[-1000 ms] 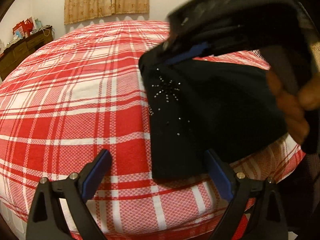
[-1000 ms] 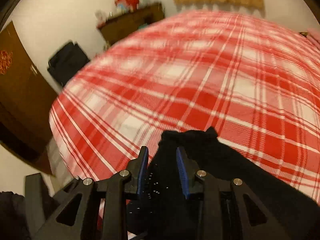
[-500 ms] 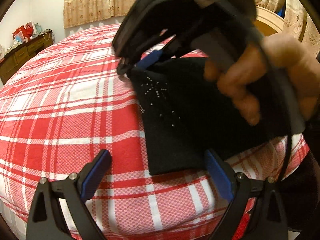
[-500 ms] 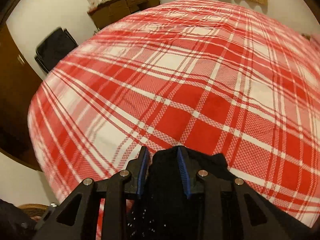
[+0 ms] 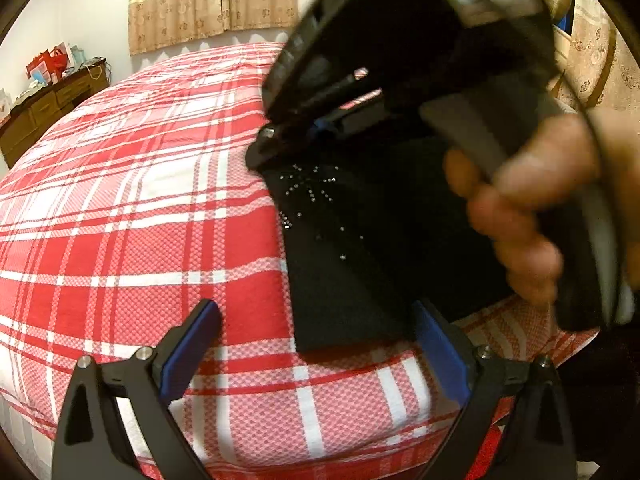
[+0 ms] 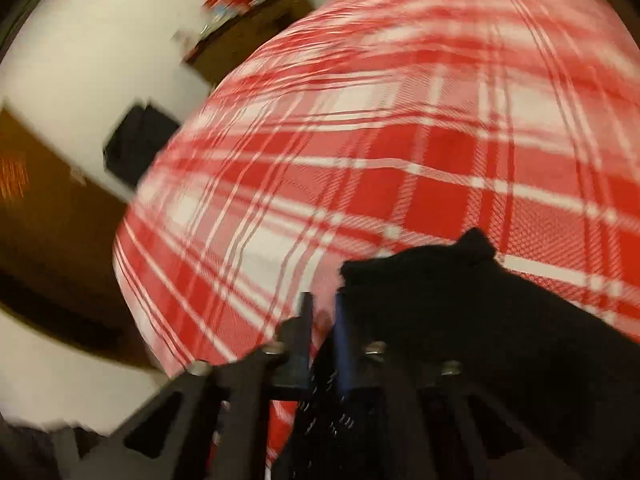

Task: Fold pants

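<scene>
while the black pants (image 5: 360, 264) lie folded near the plaid bed's (image 5: 120, 240) edge, the right gripper (image 6: 320, 322) has just snapped shut, empty; the left gripper (image 5: 316, 332) waits spread wide; next, smoothing or another fold

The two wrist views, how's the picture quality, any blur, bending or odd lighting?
Left wrist view: mostly sharp on the plaid bedspread and the black pants, warm yellowish light, strong fisheye bulge, dark corners; only the right gripper and the hand close to the lens are soft. Right wrist view: heavy motion blur smears the plaid and the far dresser; same bulge.
</scene>
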`<action>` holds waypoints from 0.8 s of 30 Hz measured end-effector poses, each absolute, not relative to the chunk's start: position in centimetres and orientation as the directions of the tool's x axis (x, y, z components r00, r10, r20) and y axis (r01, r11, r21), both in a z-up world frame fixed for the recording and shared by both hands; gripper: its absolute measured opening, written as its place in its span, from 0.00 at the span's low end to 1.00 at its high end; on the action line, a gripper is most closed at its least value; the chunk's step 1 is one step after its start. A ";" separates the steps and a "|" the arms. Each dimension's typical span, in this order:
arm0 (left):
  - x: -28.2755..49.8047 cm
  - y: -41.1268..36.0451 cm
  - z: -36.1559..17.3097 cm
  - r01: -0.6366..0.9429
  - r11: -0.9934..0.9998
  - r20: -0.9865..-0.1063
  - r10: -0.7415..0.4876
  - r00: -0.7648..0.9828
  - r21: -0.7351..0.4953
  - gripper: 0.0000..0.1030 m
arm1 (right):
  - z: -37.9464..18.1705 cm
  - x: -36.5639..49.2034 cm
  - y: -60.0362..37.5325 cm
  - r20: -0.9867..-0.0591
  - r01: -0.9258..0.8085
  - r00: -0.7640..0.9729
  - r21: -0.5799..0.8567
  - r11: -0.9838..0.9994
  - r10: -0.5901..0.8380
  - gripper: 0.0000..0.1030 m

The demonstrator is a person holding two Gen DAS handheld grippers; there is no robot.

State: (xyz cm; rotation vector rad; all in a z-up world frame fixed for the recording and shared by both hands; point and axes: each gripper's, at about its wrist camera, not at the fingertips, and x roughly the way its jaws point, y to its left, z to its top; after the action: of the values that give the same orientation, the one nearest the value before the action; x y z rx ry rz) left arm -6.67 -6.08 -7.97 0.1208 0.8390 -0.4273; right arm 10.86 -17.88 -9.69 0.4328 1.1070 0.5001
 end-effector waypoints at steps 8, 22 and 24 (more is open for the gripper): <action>-6.5 -6.1 -8.2 0.404 0.913 -0.750 -0.308 0.585 -0.060 0.96 | -9.2 10.2 -17.5 -0.667 -0.157 0.424 0.612 0.775 0.612 0.02; -6.2 -6.1 -8.7 0.418 0.907 -0.761 -0.308 0.570 -0.053 1.00 | -2.8 -4.7 -30.7 -0.711 0.120 0.681 0.343 0.932 0.174 0.04; -6.1 -6.3 -8.8 0.417 0.907 -0.763 -0.307 0.569 -0.054 1.00 | -2.8 -7.6 -32.3 -0.725 0.176 0.681 0.293 0.940 0.098 0.04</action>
State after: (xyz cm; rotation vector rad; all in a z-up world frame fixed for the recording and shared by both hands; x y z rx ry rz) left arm -6.05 -6.26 -8.75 0.1379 0.8664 -0.4265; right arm -7.59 -32.35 -2.78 0.3568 0.8247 -0.0448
